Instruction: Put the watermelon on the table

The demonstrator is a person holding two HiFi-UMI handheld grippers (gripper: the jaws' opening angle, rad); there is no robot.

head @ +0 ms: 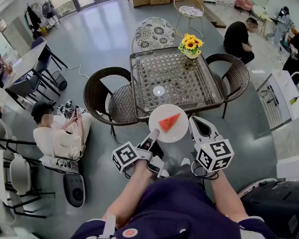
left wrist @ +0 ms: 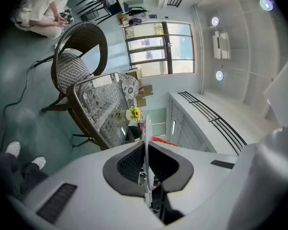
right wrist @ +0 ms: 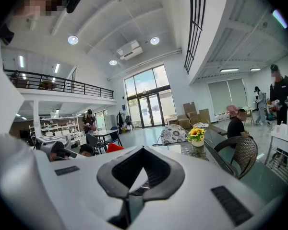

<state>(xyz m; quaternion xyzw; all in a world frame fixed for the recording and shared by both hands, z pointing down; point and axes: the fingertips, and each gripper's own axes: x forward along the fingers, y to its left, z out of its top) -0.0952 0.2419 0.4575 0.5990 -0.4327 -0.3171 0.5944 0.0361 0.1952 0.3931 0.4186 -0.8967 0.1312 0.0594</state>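
A: Your left gripper is clamped on the plate. In the left gripper view you can see the rim as a thin white line pinched between the jaws.

B: And your right gripper? Its jaws look closed with nothing in them. It sits just beside the plate, on the right.

A: So the left one does the carrying. The watermelon lies on the plate, right in front of that gripper. Its pointy end aims to the right and a little away from you.

B: Now look past the plate. The table is straight ahead of you. The plate's far half hangs over the table's near edge.

A: You can't tell from here if the plate is touching the glass or floating above it.

B: I think the job is nearly done. You likely need to go forward a bit, toward the flowers, then down.

A: Keep the plate flat, or the slice may slide off the side.
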